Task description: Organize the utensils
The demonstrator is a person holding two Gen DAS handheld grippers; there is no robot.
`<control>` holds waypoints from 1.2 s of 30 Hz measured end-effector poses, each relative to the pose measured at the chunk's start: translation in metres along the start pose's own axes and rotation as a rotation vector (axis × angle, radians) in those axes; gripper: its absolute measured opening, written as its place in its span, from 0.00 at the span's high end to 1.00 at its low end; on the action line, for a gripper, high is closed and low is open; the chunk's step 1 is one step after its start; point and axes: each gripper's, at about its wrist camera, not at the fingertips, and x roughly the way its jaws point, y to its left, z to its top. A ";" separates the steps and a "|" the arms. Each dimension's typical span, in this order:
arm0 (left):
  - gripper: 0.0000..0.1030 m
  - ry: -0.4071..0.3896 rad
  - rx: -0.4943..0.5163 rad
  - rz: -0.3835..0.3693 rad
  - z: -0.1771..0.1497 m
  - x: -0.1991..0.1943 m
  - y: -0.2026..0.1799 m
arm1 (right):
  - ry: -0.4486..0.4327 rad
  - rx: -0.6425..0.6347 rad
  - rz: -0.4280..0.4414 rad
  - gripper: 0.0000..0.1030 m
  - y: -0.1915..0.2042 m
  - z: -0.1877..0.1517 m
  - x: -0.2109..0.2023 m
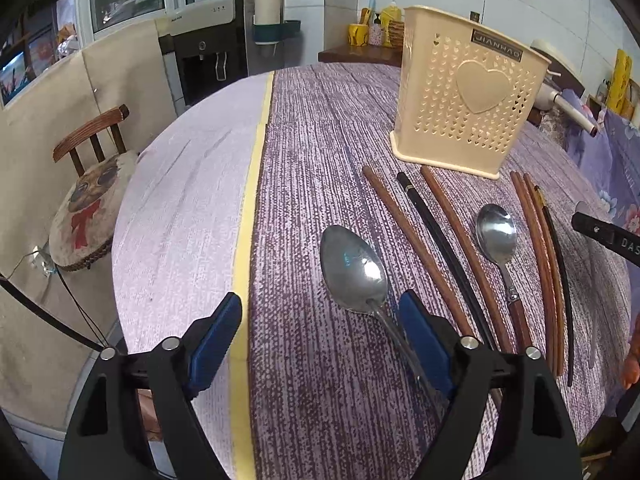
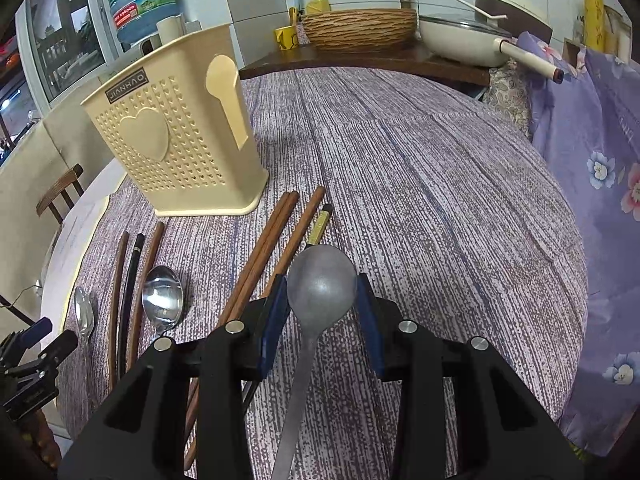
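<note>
Early stage — nothing visibly in the cream holder point(image 2: 176, 140) yet, though its inside is hidden from both views.

Nearest, right tongs point(image 2: 322, 300): narrowed about the bowl of a dull grey spoon point(image 2: 322, 280), pads at either side of the bowl, handle running back beneath the camera. Judged gripped and clear of the cloth; contact of the pads not fully certain.

Left tongs point(image 1: 320, 320): spread wide, straddling the handle of a large steel spoon point(image 1: 354, 272) flat on the tabletop point(image 1: 320, 128). Right pad just beside the handle, left pad well apart — no grip.

Still lying loose, left to right in the left wrist view: a brown chopstick point(image 1: 416, 248), a black chopstick point(image 1: 440, 248), another brown chopstick point(image 1: 466, 256), a wood-handled spoon point(image 1: 498, 236), then a close bundle of brown chopsticks point(image 1: 540, 256) with one black chopstick at its right edge. All remain to be placed.

Farther: holder upright just beyond the chopstick tips, far side of the row. Approach to its top open; crowded row judged the main hazard when lifting any single piece.

Beyond: chair point(image 1: 90, 140) far left, water dispenser point(image 1: 208, 48), basin point(image 2: 360, 28) and pan point(image 2: 460, 40) on a far counter.
</note>
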 end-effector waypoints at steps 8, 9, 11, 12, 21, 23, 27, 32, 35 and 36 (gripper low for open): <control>0.32 0.085 -0.019 0.038 0.008 0.018 -0.012 | -0.003 -0.012 0.002 0.65 0.002 -0.003 -0.001; 0.34 0.090 -0.017 0.046 0.009 0.020 -0.015 | -0.001 -0.013 0.004 0.65 0.003 -0.003 -0.001; 0.39 0.090 -0.018 0.062 0.011 0.020 -0.019 | 0.000 -0.014 0.007 0.65 0.003 -0.004 0.000; 0.43 0.097 -0.021 0.065 0.013 0.021 -0.021 | 0.000 -0.014 0.009 0.65 0.002 -0.005 0.000; 0.62 0.134 -0.036 0.091 0.025 0.026 -0.032 | 0.008 -0.015 0.033 0.65 0.001 -0.007 0.002; 0.62 0.146 -0.058 0.084 0.028 0.027 -0.030 | 0.009 -0.019 0.040 0.65 0.001 -0.008 0.003; 0.62 0.157 -0.063 0.090 0.032 0.030 -0.031 | 0.013 -0.026 0.051 0.65 0.003 -0.008 0.004; 0.62 0.158 -0.063 0.082 0.034 0.032 -0.031 | 0.010 -0.028 0.062 0.65 0.005 -0.008 0.003; 0.62 0.149 -0.059 0.081 0.034 0.032 -0.031 | 0.003 -0.026 0.068 0.65 0.005 -0.007 0.001; 0.62 0.145 -0.060 0.080 0.033 0.032 -0.031 | -0.002 -0.025 0.069 0.65 0.005 -0.006 -0.001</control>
